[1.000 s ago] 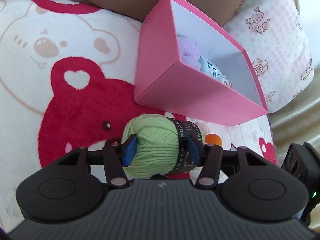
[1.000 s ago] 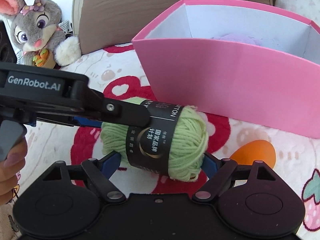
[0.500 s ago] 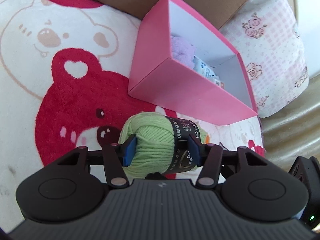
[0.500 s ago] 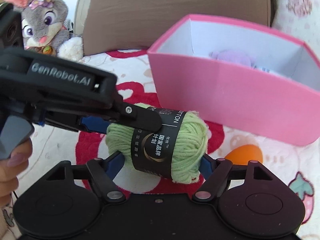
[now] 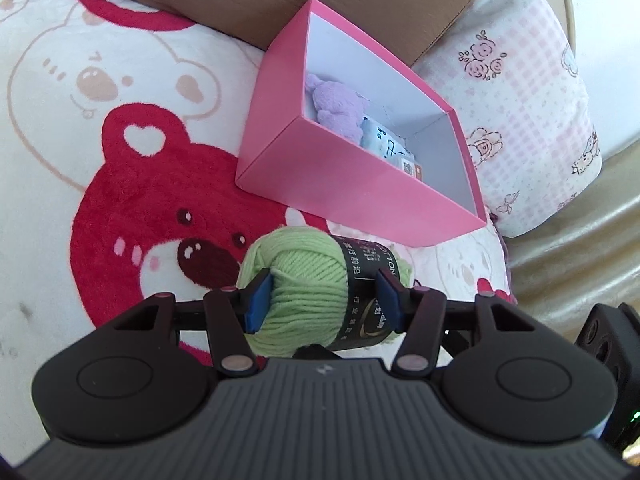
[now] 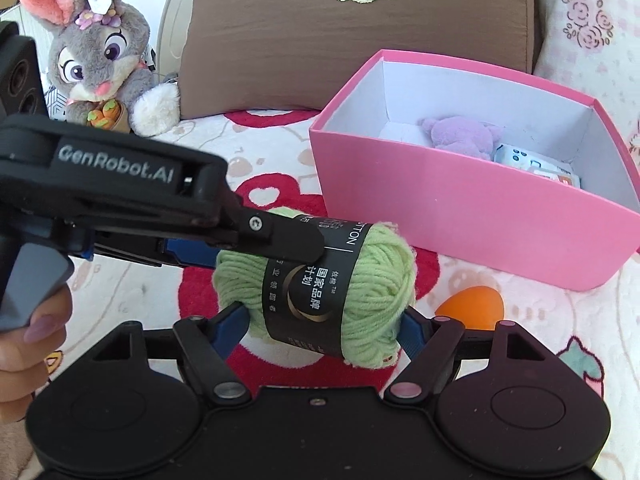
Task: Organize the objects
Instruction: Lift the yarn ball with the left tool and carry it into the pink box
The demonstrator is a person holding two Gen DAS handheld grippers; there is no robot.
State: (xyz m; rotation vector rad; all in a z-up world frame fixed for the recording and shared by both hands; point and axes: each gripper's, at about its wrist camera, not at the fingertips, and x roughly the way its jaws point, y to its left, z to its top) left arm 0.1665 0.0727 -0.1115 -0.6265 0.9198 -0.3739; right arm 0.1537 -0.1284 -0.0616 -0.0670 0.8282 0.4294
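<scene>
A pale green yarn ball [image 5: 304,280] with a black paper band sits at lower centre, pinched between both claws: the left claw [image 5: 322,300] grips its sides, the right claw [image 6: 322,320] its ends. Since a second ago the pink box [image 5: 340,184] has slid further off and shows more of its inside. Only the right view shows the orange egg [image 6: 472,306] and grey bunny [image 6: 92,56].

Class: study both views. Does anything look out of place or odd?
Yes. Both tools, left and right, clamp the same green yarn ball, a doubled grip. The orange egg also lies outside the pink box.
</scene>
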